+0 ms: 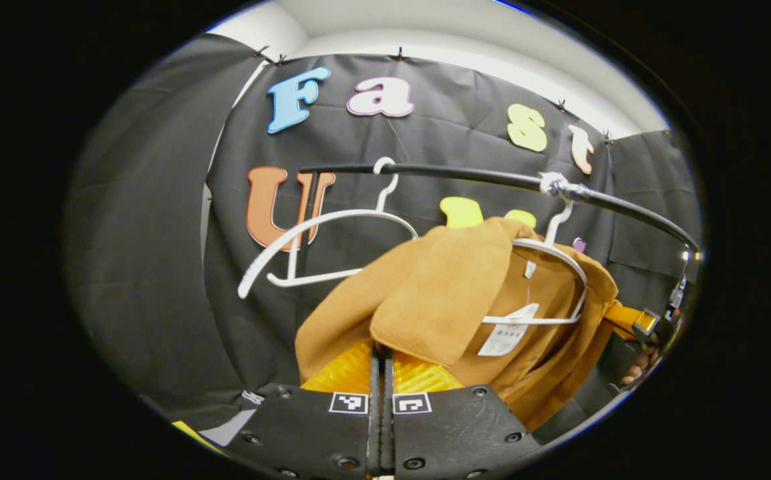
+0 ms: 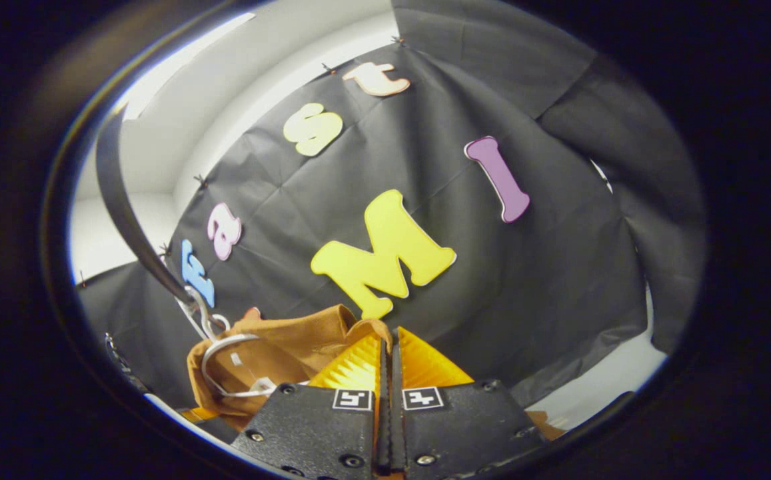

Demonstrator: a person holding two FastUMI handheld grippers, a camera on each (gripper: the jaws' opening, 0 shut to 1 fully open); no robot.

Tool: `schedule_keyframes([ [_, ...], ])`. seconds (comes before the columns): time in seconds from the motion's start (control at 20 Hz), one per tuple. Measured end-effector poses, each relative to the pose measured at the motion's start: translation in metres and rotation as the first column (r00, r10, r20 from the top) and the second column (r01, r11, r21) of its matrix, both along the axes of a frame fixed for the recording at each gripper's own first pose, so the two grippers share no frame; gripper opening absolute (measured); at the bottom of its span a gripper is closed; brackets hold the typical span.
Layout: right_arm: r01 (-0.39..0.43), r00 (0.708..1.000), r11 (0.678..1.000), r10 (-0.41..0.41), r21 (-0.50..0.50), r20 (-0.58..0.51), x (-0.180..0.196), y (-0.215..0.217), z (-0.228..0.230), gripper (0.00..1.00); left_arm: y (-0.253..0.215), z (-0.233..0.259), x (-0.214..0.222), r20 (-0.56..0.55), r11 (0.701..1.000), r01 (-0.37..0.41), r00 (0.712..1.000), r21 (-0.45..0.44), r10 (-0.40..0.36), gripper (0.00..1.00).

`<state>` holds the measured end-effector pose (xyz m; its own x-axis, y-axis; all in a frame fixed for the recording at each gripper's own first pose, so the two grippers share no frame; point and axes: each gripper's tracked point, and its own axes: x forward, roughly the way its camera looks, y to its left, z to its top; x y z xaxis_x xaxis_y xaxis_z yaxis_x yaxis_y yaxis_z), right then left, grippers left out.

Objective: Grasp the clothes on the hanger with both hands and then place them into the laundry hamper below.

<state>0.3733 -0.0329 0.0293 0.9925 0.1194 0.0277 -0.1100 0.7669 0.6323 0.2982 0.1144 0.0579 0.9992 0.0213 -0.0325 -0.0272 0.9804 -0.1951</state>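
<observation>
A brown garment [image 1: 492,293] hangs on a white hanger [image 1: 558,313] from the black rail [image 1: 465,175], with a paper tag dangling from it. A fold of its left shoulder drapes over the tips of my left gripper [image 1: 380,353], whose jaws are pressed together on the cloth. In the right gripper view the same garment [image 2: 285,350] and its hanger [image 2: 222,347] lie low on the left. My right gripper [image 2: 389,337] is shut on the garment's near edge.
An empty white hanger [image 1: 318,230] hangs on the rail left of the garment. The right gripper's body [image 1: 632,320] and a hand [image 1: 642,367] show at the far right. The rail [image 2: 125,213] curves up the left side in the right gripper view.
</observation>
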Motion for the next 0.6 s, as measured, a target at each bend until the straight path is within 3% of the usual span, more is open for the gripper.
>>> schedule_keyframes([
  [0.1,0.0,1.0,1.0,0.0,0.004,0.011,0.007,-0.002,0.007,0.04,0.004,0.012,0.003,0.025,1.0,-0.009,1.0,0.014,0.008,0.0],
  [0.15,-0.007,1.0,1.0,0.007,0.003,0.01,0.012,0.0,0.009,0.04,0.003,0.008,0.009,0.005,1.0,-0.003,1.0,0.021,0.003,0.05],
  [0.2,-0.012,1.0,1.0,0.012,0.0,0.012,0.013,0.003,0.01,0.04,0.0,0.003,0.012,-0.013,1.0,0.007,1.0,0.024,-0.007,0.0],
  [0.25,-0.008,1.0,1.0,0.008,-0.014,0.014,0.014,0.002,0.011,0.04,-0.002,0.0,0.016,-0.016,1.0,0.006,1.0,0.03,-0.005,0.05],
  [0.3,0.006,1.0,1.0,-0.005,-0.021,0.026,0.014,-0.004,0.015,0.04,0.0,-0.001,0.018,-0.015,1.0,0.004,1.0,0.02,-0.004,0.0],
  [0.35,0.011,1.0,1.0,-0.011,-0.022,0.025,0.015,-0.007,0.016,0.04,-0.001,-0.007,0.018,-0.027,1.0,0.013,1.0,0.008,-0.013,0.05],
  [0.4,0.011,0.999,1.0,-0.011,-0.011,0.034,0.015,-0.01,0.021,0.04,0.001,-0.007,0.017,-0.022,0.999,0.018,1.0,-0.026,-0.019,0.0],
  [0.5,0.0,1.0,1.0,0.0,0.004,0.025,0.016,-0.009,0.019,0.04,-0.009,-0.007,0.017,-0.016,0.993,0.079,0.997,-0.093,-0.081,0.05],
  [0.6,0.012,0.999,1.0,-0.012,-0.017,0.032,0.013,-0.01,0.017,0.04,-0.01,-0.02,0.013,-0.033,0.996,0.079,0.996,-0.046,-0.081,0.06],
])
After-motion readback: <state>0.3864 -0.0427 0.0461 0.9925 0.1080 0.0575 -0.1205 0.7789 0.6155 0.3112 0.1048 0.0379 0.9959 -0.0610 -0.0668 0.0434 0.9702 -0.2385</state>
